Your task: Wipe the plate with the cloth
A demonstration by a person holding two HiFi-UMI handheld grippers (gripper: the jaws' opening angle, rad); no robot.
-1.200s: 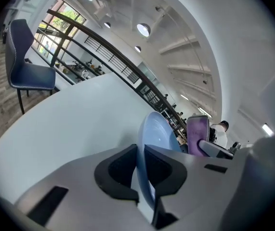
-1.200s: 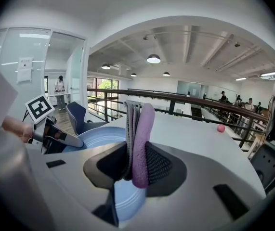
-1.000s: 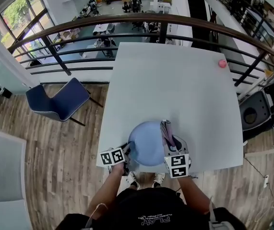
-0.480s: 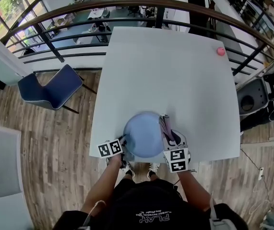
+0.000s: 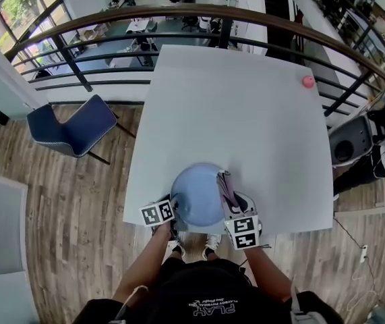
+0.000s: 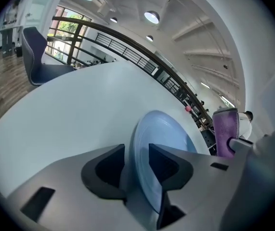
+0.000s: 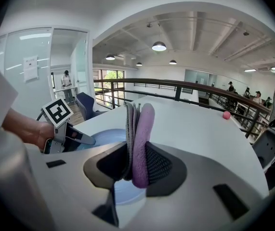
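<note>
A dark blue upholstered chair (image 5: 71, 128) stands on the wooden floor, left of the white square table (image 5: 246, 113). At the table's near edge, the left gripper (image 6: 136, 153) sits at the left rim of the round pale blue plate (image 5: 197, 196). Its jaws have just been opening and now stand wide. The plate's rim passes between them with a gap beside one jaw, so nothing is clamped. The plate sits close to the near edge with its face turned up, a full disc from above. Whether it rests fully flat cannot be told. Just right of it, the right gripper (image 7: 137, 153) is pressed tight on a folded purple and grey cloth (image 7: 141, 129). The cloth stands on edge between the jaws. Its long axis runs from the gripper toward the far left, and its free end lies over the plate's right rim. A small pink ball (image 5: 308, 82) rests well apart, near the table's far right edge.
</note>
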